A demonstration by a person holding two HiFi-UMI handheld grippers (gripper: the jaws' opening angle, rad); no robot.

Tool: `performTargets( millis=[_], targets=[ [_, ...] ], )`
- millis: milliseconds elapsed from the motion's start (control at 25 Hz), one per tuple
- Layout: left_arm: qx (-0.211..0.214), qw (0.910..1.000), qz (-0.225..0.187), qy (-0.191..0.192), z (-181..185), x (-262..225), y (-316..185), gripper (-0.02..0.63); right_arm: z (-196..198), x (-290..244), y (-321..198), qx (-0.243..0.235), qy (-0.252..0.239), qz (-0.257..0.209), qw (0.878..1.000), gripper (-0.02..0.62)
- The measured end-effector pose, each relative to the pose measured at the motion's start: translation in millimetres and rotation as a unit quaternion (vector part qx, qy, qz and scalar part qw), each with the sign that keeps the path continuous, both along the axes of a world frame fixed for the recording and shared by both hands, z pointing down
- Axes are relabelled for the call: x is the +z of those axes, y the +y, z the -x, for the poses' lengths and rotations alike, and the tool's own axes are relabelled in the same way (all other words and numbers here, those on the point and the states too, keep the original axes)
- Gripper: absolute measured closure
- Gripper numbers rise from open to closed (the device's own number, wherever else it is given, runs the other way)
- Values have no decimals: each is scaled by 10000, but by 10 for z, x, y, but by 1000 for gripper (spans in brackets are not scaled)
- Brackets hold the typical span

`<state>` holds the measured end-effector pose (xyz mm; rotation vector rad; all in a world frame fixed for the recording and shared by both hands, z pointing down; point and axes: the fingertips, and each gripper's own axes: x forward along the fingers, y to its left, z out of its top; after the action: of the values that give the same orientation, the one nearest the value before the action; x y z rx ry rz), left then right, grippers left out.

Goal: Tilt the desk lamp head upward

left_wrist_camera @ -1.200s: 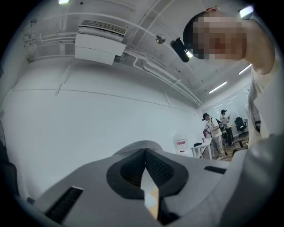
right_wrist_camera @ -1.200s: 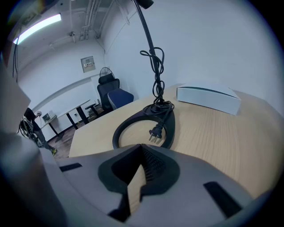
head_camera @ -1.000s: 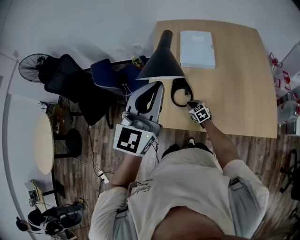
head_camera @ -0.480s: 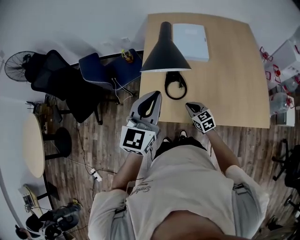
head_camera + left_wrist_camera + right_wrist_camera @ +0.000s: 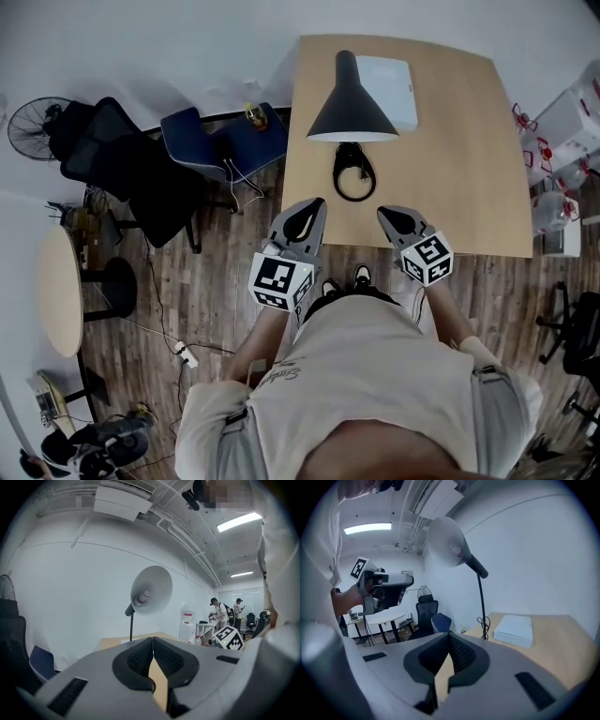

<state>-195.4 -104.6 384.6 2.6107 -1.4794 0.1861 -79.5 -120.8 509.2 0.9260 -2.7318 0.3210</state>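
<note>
The black desk lamp point(image 5: 352, 105) stands on the wooden table point(image 5: 469, 159), its cone shade opening toward me, above its round base and coiled cord point(image 5: 353, 174). In the left gripper view the lamp head point(image 5: 151, 590) shows its pale inside and bulb, on a thin stem point(image 5: 131, 626). In the right gripper view the lamp head point(image 5: 444, 540) is seen high up from the side. My left gripper point(image 5: 313, 206) and right gripper point(image 5: 387, 215) hover at the table's near edge, short of the lamp. Both are shut with nothing in them.
A white box point(image 5: 389, 77) lies on the table behind the lamp, also in the right gripper view point(image 5: 513, 630). Office chairs point(image 5: 220, 141) and a fan point(image 5: 33, 127) stand left of the table. Two people point(image 5: 220, 613) stand far off in the room.
Both grippers have drawn back from the lamp toward my body. The left gripper, close under the shade a second ago, is now off the table's near edge.
</note>
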Motion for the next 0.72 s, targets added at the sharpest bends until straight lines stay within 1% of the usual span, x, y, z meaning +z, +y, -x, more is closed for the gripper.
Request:
performTargets(
  millis=[80, 200, 280, 440, 560, 720],
  targets=[
    [4, 10000, 9, 28, 36, -20, 26, 591, 59, -223, 35, -84, 66, -303, 9995, 600],
    [61, 10000, 37, 39, 74, -16, 67, 591, 197, -506, 107, -239, 19, -607, 9979, 600],
    [99, 9999, 37, 38, 89, 0, 86, 591, 274, -659, 148, -257, 3, -805, 9964, 600],
    [167, 9998, 36, 121, 108, -45, 113, 591, 389, -1029, 255, -300, -129, -1037, 9941, 600],
    [220, 9996, -34, 159, 146, -130, 100, 591, 475, -1393, 285, -362, -202, -1357, 9899, 600],
    [105, 9995, -155, 253, 204, -247, 27, 591, 489, -1717, 255, -230, -390, -1513, 9875, 600]
  ],
)
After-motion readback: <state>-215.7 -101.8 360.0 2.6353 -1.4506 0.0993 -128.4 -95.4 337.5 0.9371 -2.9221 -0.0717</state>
